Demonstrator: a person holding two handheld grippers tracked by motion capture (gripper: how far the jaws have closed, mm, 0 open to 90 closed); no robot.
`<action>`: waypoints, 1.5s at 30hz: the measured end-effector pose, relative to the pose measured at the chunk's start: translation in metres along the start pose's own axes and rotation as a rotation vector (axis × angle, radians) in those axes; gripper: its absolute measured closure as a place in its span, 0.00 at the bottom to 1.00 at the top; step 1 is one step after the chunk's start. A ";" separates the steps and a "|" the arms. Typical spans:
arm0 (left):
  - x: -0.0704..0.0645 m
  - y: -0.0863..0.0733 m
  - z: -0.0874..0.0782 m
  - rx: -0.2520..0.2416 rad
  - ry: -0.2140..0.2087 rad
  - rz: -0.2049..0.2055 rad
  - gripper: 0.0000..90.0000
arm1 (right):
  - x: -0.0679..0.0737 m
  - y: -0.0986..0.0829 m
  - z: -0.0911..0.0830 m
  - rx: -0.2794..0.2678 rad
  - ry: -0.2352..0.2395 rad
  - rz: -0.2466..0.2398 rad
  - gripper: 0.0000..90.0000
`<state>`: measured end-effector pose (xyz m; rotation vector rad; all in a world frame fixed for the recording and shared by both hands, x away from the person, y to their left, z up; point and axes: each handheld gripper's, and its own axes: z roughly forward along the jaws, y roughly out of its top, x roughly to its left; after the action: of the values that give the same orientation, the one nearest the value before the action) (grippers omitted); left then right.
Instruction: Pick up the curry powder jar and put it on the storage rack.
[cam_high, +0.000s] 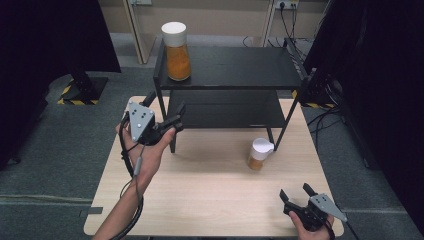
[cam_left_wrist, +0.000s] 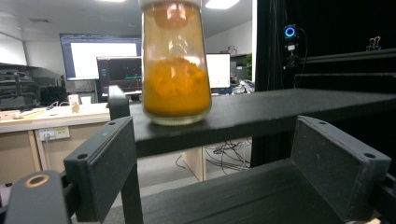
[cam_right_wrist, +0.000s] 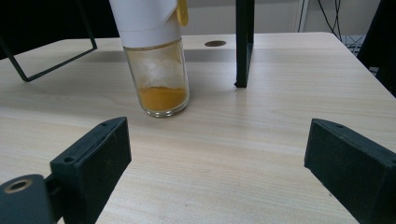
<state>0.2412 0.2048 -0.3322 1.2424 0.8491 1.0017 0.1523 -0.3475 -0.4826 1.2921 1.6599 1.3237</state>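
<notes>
A tall glass jar (cam_high: 177, 51) with a white lid, half full of orange powder, stands at the left end of the black rack's top shelf (cam_high: 240, 67). In the left gripper view the same jar (cam_left_wrist: 175, 65) rises just beyond the open jaws. My left gripper (cam_high: 169, 116) is open, held by the rack's front left leg, below the jar. A small white-capped shaker (cam_high: 259, 153) with a little orange powder stands on the table near the rack's right leg. My right gripper (cam_high: 295, 192) is open near the table's front right corner, facing the shaker (cam_right_wrist: 156, 60).
The black two-tier rack takes up the back half of the light wooden table (cam_high: 210, 200). Its lower shelf (cam_high: 225, 107) is bare. Its right front leg (cam_right_wrist: 244, 42) stands just right of the shaker. Grey floor and dark curtains surround the table.
</notes>
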 end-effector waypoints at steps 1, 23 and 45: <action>0.000 -0.002 -0.001 0.002 0.000 0.002 0.15 | 0.000 0.000 0.000 0.002 0.000 -0.002 0.08; -0.005 -0.049 -0.030 0.039 0.014 -0.027 0.15 | 0.000 0.000 0.000 0.002 0.000 -0.002 0.08; -0.008 -0.107 -0.056 0.130 0.036 -0.066 0.15 | 0.000 0.000 0.000 0.001 -0.001 -0.004 0.08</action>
<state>0.2012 0.2126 -0.4464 1.3007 0.9900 0.9308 0.1521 -0.3473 -0.4825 1.2886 1.6619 1.3204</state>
